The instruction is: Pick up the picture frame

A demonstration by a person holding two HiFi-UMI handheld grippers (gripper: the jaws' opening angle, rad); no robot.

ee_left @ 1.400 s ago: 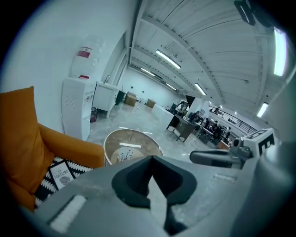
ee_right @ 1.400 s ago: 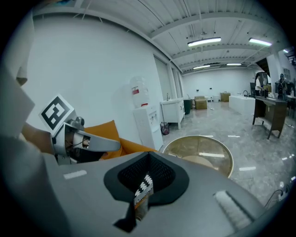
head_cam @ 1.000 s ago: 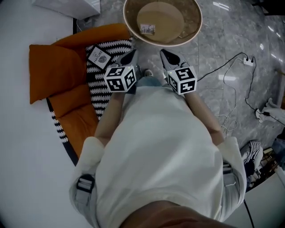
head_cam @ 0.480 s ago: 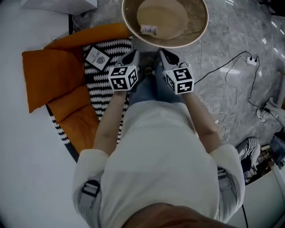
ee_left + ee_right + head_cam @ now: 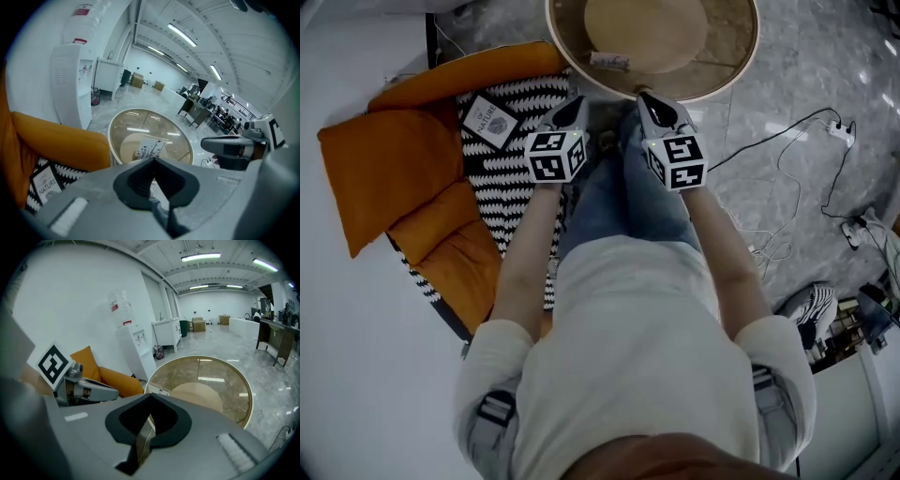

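Observation:
A small white picture frame [image 5: 609,61] with a black bird print stands on the round glass table [image 5: 741,56]; it also shows in the left gripper view as the frame [image 5: 150,147] and edge-on in the right gripper view as the frame [image 5: 157,391]. My left gripper [image 5: 572,105] and right gripper [image 5: 652,101] hover side by side just short of the table's near rim, above the person's knees. Both are shut with nothing between the jaws. In its own view the left gripper [image 5: 152,159] points at the frame, and the right gripper [image 5: 150,395] points at the table rim.
Orange cushions [image 5: 384,169] and a black-and-white striped cushion [image 5: 511,178] lie to the left, with a "Nature" print [image 5: 490,120] on top. White cables and a power strip [image 5: 834,127] trail over the marble floor on the right. A white water dispenser [image 5: 136,350] stands by the wall.
Both grippers have sunk and moved toward the round table, still shut. The person has bent down, and blue-jeaned knees now show under the grippers.

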